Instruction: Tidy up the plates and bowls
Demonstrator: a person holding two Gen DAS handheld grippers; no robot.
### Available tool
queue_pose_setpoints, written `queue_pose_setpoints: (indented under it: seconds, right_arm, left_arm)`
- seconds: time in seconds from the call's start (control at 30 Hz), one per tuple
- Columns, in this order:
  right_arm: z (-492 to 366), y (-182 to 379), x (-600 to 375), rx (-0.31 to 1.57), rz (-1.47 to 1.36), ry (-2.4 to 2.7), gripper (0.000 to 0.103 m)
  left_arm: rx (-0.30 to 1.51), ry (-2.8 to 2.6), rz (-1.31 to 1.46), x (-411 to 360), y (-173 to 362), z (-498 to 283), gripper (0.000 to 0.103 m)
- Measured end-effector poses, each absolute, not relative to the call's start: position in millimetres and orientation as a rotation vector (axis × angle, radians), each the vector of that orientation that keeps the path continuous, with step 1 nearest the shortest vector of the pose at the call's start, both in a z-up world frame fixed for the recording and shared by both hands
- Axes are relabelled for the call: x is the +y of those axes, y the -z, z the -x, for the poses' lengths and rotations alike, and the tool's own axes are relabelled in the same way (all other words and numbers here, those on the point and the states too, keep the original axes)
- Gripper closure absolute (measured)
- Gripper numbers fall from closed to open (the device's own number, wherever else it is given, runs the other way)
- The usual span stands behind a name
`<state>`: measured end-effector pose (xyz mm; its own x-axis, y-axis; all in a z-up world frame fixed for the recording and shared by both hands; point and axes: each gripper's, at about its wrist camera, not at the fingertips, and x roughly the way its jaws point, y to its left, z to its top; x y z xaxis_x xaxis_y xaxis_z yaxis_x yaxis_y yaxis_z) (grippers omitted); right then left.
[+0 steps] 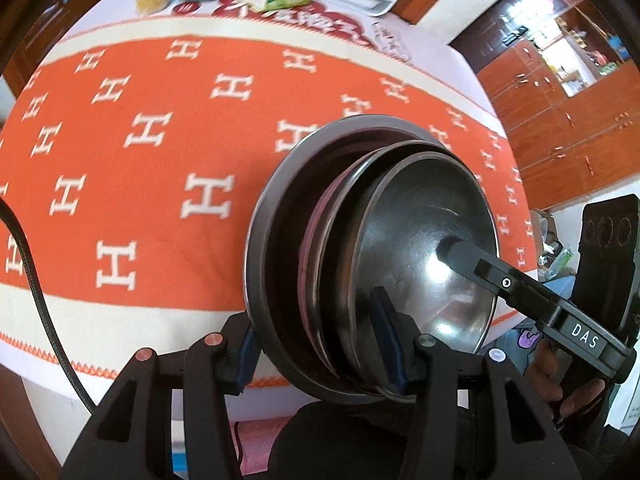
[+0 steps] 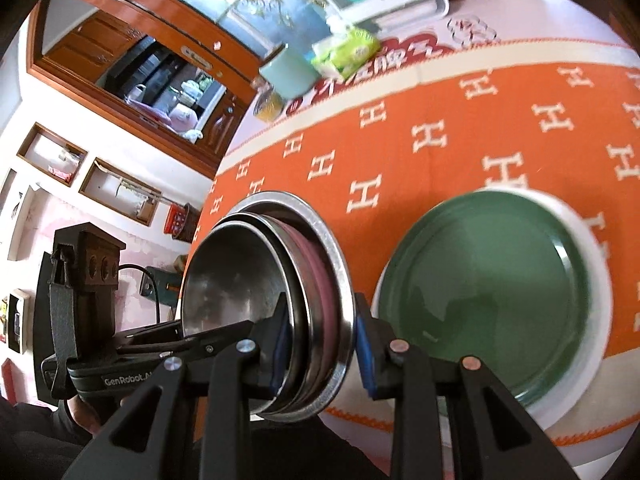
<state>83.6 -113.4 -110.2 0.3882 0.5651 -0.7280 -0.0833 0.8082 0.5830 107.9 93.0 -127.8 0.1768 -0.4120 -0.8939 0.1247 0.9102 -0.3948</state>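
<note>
In the left wrist view, the left gripper pinches the rim of a stack of nested metal bowls, held tilted above the orange tablecloth; the right gripper's finger reaches into the innermost bowl.

In the right wrist view, the right gripper clamps the same stack's rim, just beside a green plate lying on a white plate.

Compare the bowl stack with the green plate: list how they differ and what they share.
1. The bowl stack is shiny metal; the green plate is glazed green.
2. The stack is tilted on edge; the plate lies flat on a white plate.
3. Both grippers' jaws clamp the stack's rims, left gripper and right gripper; nothing grips the plate.
Shared: both are round, nested dishes.
</note>
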Motion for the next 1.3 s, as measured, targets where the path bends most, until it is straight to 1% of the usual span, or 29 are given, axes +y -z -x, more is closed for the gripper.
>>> queue_pose_setpoints:
  seconds: [0.33,0.67,1.0,1.3]
  right_arm:
    - [-74.4,110.8,-169.3,1.088,-0.539,-0.372,0.074]
    - [-73.2,130.6,-215.6,1.140,-0.585,-0.281,0.074]
    - [-76.7,164.7,-236.8,1.236,-0.608,-0.247,0.074]
    - [-86.7,172.6,-238.1,1.282,-0.580,-0.250,0.073]
  left_arm:
    - [1.326,0.461,0.223,31.9,125.2,-118.7,0.055]
    - [1.394,0.511,0.173,-24.5,149.8,-132.5,0.055]
    - [1.484,0.473,0.162,-51.9,185.7,-142.0,0.054]
    - [1.476,0.432,0.129,-59.8,188.0,-144.6,0.054]
